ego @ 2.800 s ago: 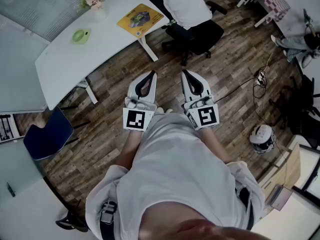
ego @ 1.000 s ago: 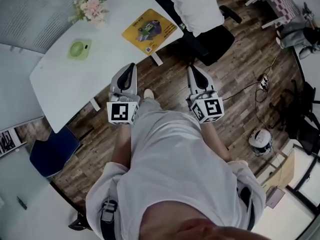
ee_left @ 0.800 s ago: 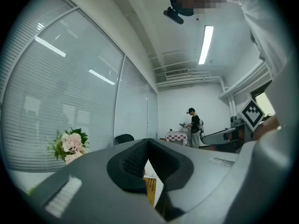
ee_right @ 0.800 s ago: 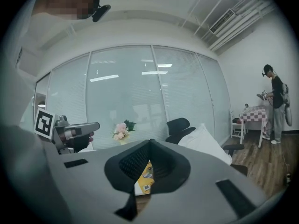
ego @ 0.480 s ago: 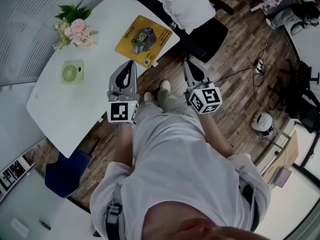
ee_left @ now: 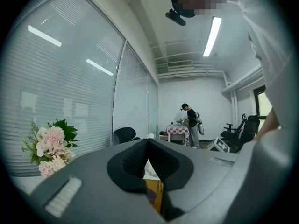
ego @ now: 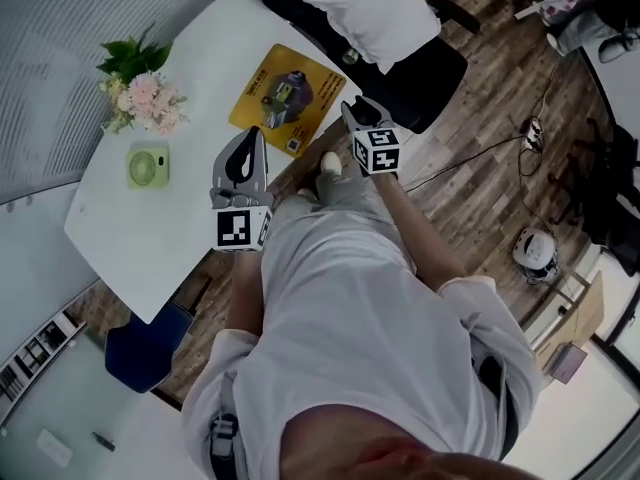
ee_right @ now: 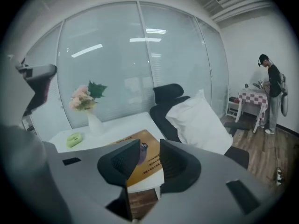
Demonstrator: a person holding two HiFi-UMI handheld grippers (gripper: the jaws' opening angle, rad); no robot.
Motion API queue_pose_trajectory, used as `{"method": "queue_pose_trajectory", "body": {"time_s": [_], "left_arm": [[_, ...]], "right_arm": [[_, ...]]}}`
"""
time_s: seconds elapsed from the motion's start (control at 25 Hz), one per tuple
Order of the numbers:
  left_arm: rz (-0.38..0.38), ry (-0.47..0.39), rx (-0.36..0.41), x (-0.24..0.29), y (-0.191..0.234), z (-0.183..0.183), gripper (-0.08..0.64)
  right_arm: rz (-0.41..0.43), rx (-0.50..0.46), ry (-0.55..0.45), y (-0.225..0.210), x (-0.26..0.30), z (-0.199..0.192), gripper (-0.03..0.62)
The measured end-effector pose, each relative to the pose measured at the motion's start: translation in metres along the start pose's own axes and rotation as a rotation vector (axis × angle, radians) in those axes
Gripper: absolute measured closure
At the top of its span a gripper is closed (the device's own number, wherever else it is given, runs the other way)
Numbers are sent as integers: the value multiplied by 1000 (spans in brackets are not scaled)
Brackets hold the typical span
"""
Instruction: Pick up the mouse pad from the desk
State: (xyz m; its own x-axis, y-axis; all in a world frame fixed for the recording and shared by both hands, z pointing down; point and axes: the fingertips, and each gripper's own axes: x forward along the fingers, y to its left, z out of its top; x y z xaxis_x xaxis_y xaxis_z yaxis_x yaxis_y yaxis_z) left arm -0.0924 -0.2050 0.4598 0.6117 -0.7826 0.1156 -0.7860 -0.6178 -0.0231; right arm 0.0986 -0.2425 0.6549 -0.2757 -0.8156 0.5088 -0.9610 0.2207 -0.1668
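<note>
The yellow mouse pad (ego: 285,98) with a printed picture lies flat near the right corner of the white desk (ego: 150,228). My right gripper (ego: 350,108) hangs just off the pad's right edge, pointing down at it. In the right gripper view its jaws (ee_right: 149,146) have just been opening; a gap shows between them with nothing in it, and the mouse pad (ee_right: 150,164) lies beyond. My left gripper (ego: 256,134) is over the desk's front edge, below the pad, with its tips (ee_left: 148,141) together. A sliver of the mouse pad (ee_left: 154,195) shows under them.
A vase of pink flowers (ego: 140,93) and a small green fan (ego: 148,165) stand on the desk's left part. A black office chair with a white pillow (ego: 375,8) stands beyond the desk corner. A blue chair (ego: 145,348) is tucked below. Another person (ee_right: 272,92) stands far off.
The desk has come much closer. My right gripper moved forward and down to the pad's right edge and its jaws parted. The left gripper moved over the desk's edge, still shut.
</note>
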Motion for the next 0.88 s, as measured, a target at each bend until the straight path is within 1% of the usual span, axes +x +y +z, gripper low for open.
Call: {"method": "queue_pose_trajectory", "body": {"time_s": [0.04,0.12,0.24,0.32,0.4,0.48,0.52,0.56,0.68,0.76,0.8,0.88], "left_arm": [[1,6,4,6,0,-1,571],[4,16,9,17,-1,-1,571],[10,32,3,28,-4,-4,571],[15,38,-4,34,-6,-5,569],[19,48,-13,38,-6,-8,571],[21,64,-20,39,-5,-11,569],[24,72,-20,40,-4,-12,571],[29,78,-19,39,-1,-12,569],[48,86,-27,38,11,-13,569],[52,97,-36,38,19,-17,571],[50,102,-40,38,21,-17,569],[42,101,-44,37,24,-15,569]], "right_arm": [[7,3,43,-8,20,-10,463],[29,-16,138,-19,60,-30,437],[16,-27,242,-35,104,-55,425],[-6,-16,293,-47,126,-66,408],[-26,-30,354,-58,143,-77,382],[-23,-36,404,-63,154,-85,368],[-18,-35,419,-64,157,-88,350],[-16,-36,425,-65,159,-89,365],[-18,-71,417,-63,161,-87,374],[-19,-88,413,-57,165,-89,415],[-22,-82,417,-54,166,-89,452],[-25,-62,438,-49,165,-90,494]]}}
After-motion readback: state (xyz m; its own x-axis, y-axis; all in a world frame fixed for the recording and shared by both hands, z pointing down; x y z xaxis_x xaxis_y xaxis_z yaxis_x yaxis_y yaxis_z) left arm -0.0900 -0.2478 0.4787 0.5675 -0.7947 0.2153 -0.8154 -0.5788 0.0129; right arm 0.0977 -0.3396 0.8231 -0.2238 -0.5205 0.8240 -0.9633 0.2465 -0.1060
